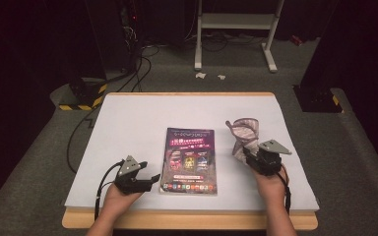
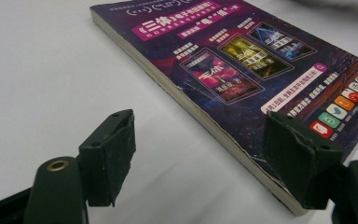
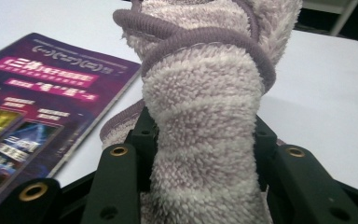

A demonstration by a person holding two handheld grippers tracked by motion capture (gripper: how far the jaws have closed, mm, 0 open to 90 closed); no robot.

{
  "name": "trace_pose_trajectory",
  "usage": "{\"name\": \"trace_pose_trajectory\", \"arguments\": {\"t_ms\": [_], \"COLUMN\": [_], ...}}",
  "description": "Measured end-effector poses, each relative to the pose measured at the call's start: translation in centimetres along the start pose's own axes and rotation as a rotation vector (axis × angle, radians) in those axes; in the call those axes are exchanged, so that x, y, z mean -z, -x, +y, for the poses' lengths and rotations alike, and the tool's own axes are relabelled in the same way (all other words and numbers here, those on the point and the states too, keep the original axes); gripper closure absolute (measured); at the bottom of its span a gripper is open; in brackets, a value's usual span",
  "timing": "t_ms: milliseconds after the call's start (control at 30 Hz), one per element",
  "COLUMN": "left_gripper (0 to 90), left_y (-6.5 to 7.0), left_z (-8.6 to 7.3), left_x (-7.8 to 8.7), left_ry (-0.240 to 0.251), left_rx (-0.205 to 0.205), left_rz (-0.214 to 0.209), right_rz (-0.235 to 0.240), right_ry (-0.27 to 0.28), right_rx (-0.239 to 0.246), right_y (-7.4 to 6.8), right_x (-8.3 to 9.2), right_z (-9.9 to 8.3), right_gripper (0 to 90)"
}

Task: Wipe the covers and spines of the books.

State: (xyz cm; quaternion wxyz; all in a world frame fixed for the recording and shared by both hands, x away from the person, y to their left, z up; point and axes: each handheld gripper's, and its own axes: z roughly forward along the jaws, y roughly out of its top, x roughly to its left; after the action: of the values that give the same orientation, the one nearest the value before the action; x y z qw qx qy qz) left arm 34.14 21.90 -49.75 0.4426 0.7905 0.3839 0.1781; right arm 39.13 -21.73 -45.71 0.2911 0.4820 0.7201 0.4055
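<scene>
Looking down from above, we see the white table (image 1: pixel 128 118) first, its sheet-covered top taking up most of the scene. Near its middle lies the book (image 1: pixel 189 160), flat and cover up, its long axis running away from us toward the far edge. Right of it stands the towel (image 1: pixel 245 135), a fluffy pale-purple cloth bunched into an upright roll and leaning a little toward the far side.

Our right gripper (image 1: pixel 256 156) has that towel clamped: in the right gripper view the cloth (image 3: pixel 200 140) fills the gap between the two black jaws, which press into its sides. It rises straight ahead of that gripper, just clear of the book's (image 3: pixel 42 107) right edge.

Our left gripper (image 1: pixel 145 178) sits at the book's near left corner with its jaws spread and nothing between them. In the left gripper view the book (image 2: pixel 242 70) lies ahead and to the right, its spine edge passing diagonally beside the right jaw.

We judge the left hand nearer the book, the right busy with the towel.
</scene>
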Motion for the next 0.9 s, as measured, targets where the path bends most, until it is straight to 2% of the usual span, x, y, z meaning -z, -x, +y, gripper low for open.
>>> {"name": "trace_pose_trajectory", "arguments": {"t_ms": [233, 400, 600, 667, 800, 900], "left_gripper": [26.4, 26.4, 26.4, 26.4, 26.3, 26.4], "left_y": [0.3, 0.4, 0.6, 0.6, 0.6, 0.6], "left_z": [0.4, 0.6, 0.6, 0.6, 0.6, 0.6], "left_x": [-0.6, -1.0, -1.2, -1.1, -1.1, -1.1], "left_ry": [-0.002, 0.0, -0.004, -0.003, -0.002, -0.004], "left_rx": [-0.012, -0.014, -0.019, -0.02, -0.018, -0.019], "left_rz": [-0.012, -0.018, -0.022, -0.022, -0.02, -0.02], "right_rz": [-0.03, -0.042, -0.041, -0.023, -0.02, -0.014], "right_ry": [-0.013, -0.011, -0.031, -0.062, -0.095, -0.156], "right_rx": [-0.044, -0.053, -0.06, -0.077, -0.087, -0.101], "right_y": [1.6, 2.1, 2.2, 2.5, 2.7, 2.9], "right_x": [0.7, 1.1, 0.8, 0.2, -0.5, -1.7], "right_z": [-0.8, -1.1, -1.6, -2.0, -2.5, -3.4], "right_gripper": [57.4, 57.4, 57.0, 56.1, 55.2, 53.1]}}
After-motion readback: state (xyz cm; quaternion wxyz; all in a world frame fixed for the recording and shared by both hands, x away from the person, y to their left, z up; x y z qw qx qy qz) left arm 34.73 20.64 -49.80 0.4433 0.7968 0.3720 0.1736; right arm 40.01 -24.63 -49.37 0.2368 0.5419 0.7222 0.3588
